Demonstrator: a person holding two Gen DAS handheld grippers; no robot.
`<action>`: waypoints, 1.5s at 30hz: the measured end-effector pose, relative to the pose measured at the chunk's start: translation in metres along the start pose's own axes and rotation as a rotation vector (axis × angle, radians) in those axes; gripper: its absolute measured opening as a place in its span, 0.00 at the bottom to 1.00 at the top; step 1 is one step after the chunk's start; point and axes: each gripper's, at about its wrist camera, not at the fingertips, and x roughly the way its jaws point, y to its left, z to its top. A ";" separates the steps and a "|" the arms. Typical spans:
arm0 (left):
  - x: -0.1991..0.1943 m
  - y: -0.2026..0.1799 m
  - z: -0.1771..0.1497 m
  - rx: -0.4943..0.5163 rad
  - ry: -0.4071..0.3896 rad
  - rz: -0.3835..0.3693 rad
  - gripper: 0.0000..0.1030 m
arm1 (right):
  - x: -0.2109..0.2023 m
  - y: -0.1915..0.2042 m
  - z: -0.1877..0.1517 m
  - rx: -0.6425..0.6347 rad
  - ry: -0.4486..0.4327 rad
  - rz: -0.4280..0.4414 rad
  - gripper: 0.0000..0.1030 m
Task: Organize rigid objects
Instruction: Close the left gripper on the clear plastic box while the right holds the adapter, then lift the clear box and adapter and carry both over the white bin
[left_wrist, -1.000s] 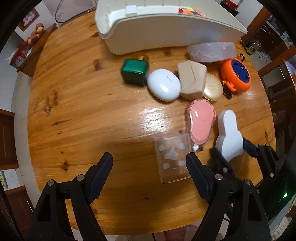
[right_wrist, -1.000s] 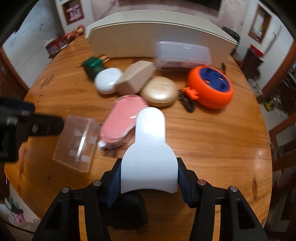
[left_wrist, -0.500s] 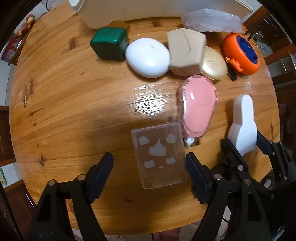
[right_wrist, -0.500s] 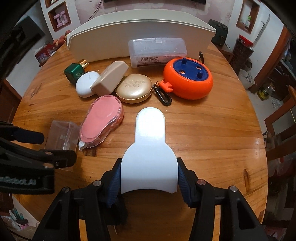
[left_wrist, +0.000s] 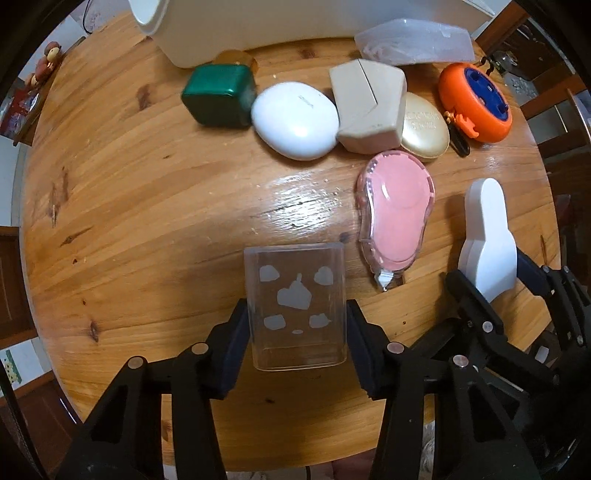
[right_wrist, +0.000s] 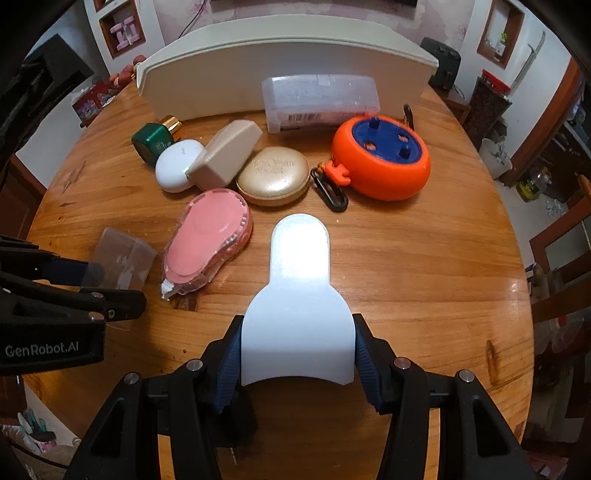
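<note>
Left wrist view: the left gripper (left_wrist: 297, 334) pinches the clear plastic box (left_wrist: 295, 306) between its pads. The right gripper (right_wrist: 295, 354) clamps a white keyhole-shaped piece (right_wrist: 297, 295). Grasping looks complete; next, carrying both forward to the cream bin (right_wrist: 280, 70).

The left wrist view looks steeply down from close above the surface (left_wrist: 110, 184), over its own jaws towards the bin (left_wrist: 258, 33). The right wrist view sits lower and flatter, facing the bin (right_wrist: 221, 85) and room. Both share the pink dispenser (left_wrist: 395, 210) (right_wrist: 207, 243) and clutter.
</note>
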 end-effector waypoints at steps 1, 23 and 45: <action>-0.004 0.001 0.000 0.007 -0.009 0.004 0.51 | -0.002 0.001 0.000 -0.006 -0.007 -0.004 0.54; -0.218 0.023 0.036 0.067 -0.480 -0.013 0.51 | -0.136 0.007 0.089 -0.015 -0.276 0.034 0.54; -0.291 0.016 0.165 0.012 -0.712 -0.001 0.51 | -0.242 -0.066 0.298 0.089 -0.552 0.067 0.54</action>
